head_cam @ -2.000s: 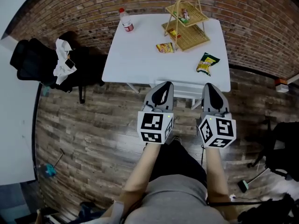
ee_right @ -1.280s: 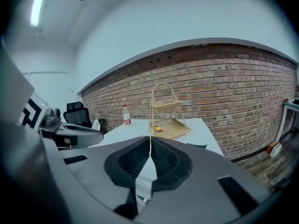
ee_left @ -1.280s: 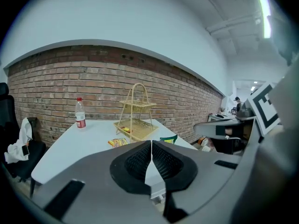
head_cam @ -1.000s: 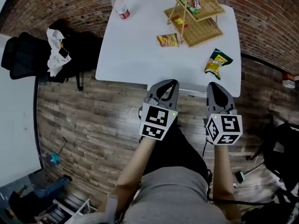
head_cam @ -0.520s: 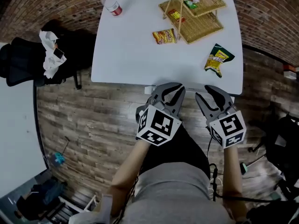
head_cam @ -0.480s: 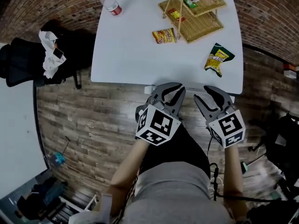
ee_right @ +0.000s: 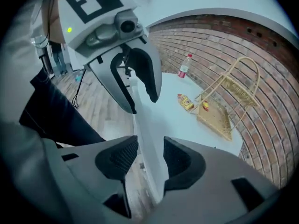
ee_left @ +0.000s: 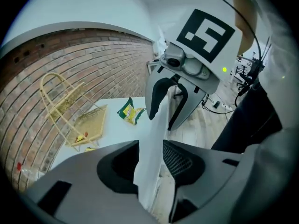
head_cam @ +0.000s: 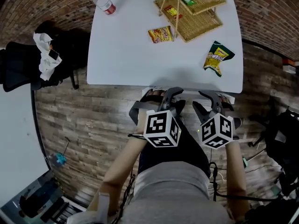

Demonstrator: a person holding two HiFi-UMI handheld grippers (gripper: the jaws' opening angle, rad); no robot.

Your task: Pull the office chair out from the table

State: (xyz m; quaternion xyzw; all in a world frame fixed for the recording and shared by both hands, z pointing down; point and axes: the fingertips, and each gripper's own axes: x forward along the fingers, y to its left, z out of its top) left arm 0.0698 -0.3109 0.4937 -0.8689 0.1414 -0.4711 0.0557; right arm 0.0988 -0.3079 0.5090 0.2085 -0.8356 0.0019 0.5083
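The office chair's white back (head_cam: 188,90) shows as a thin strip under the white table's (head_cam: 135,59) near edge. My left gripper (head_cam: 161,95) and right gripper (head_cam: 213,97) both point steeply down over that strip, side by side. In the left gripper view the chair back (ee_left: 152,139) stands edge-on between the left gripper's (ee_left: 149,158) opening jaws, with gaps on both sides. The right gripper view shows the chair back (ee_right: 147,139) between the right gripper's (ee_right: 149,160) opening jaws too. Neither pair of pads presses on it. The seat is hidden.
On the table are a wicker two-tier rack (head_cam: 191,8), a yellow snack packet (head_cam: 160,33), a green packet (head_cam: 216,57) and a bottle (head_cam: 102,1). A black chair with a white cloth (head_cam: 32,66) stands at the left. Dark gear and cables (head_cam: 280,139) lie on the right floor.
Both grippers have sunk to the chair back at the table's edge and rolled. Their jaws, shut a second ago, have spread apart around the white edge.
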